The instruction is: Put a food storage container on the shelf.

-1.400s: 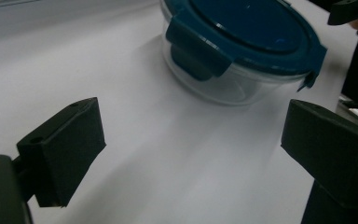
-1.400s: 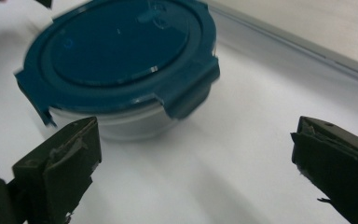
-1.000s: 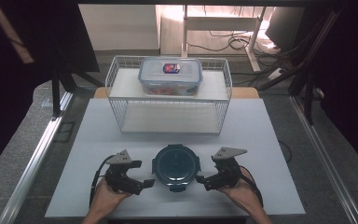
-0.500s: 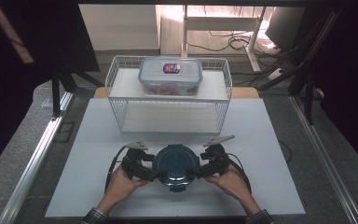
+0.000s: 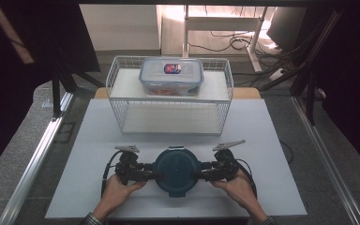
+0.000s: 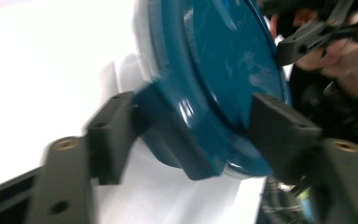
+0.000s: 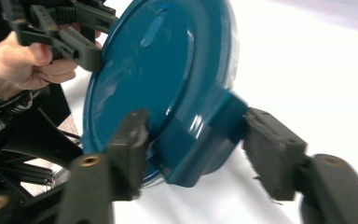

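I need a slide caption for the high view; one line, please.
Left gripper and right gripper flank the round teal lid on the white table, before a wire basket.

Bare worktop (image 5: 272,140) lay open around the round container (image 5: 176,169); only the wire basket (image 5: 168,101) blocked the far side.

Both tools are black plastic. The left gripper (image 5: 153,176) and the right gripper (image 5: 198,176) each carry a grey three-cornered plate on top and trail a thin black cable that loops back toward the wrist. Seen close, the fingers (image 6: 110,135) are blocky, matte pads on flat arms — each arm set with a brass-coloured threaded insert and a plain round hole. The left hand (image 5: 117,192) and the right hand (image 5: 236,187) emerge from dark cuffs — the left one faintly checked.
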